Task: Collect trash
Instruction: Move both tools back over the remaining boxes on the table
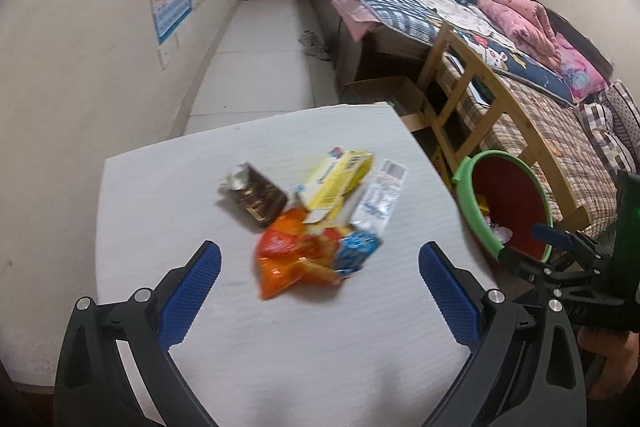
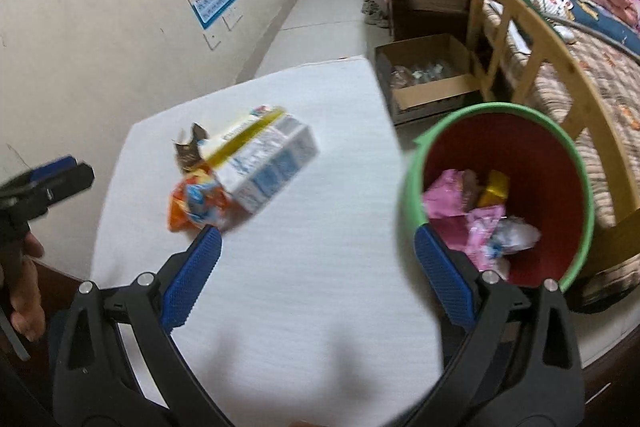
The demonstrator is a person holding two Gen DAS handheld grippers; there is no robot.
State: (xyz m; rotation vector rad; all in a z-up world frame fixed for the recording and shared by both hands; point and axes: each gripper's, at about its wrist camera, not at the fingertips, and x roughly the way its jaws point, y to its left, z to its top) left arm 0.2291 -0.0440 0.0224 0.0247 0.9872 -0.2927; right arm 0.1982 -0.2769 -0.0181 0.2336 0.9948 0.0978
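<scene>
A pile of trash lies mid-table: an orange snack bag [image 1: 288,263], a yellow carton [image 1: 336,183], a brown wrapper [image 1: 252,195] and a white-blue wrapper [image 1: 380,199]. My left gripper [image 1: 320,251] stands open just short of the orange bag and holds nothing. In the right wrist view, the orange bag [image 2: 192,203] and a blurred yellow and white-blue carton [image 2: 264,163] sit left of my open, empty right gripper [image 2: 316,233]. A red bin with a green rim [image 2: 412,179] stands by the table's right edge, with pink wrappers [image 2: 452,199] inside.
The white table [image 1: 160,211] is set against a wall on the left. A wooden bed frame [image 2: 520,27] and an open cardboard box [image 2: 424,75] lie beyond the bin. A hand [image 2: 24,291] holds the left gripper's handle. Open floor runs to a far desk.
</scene>
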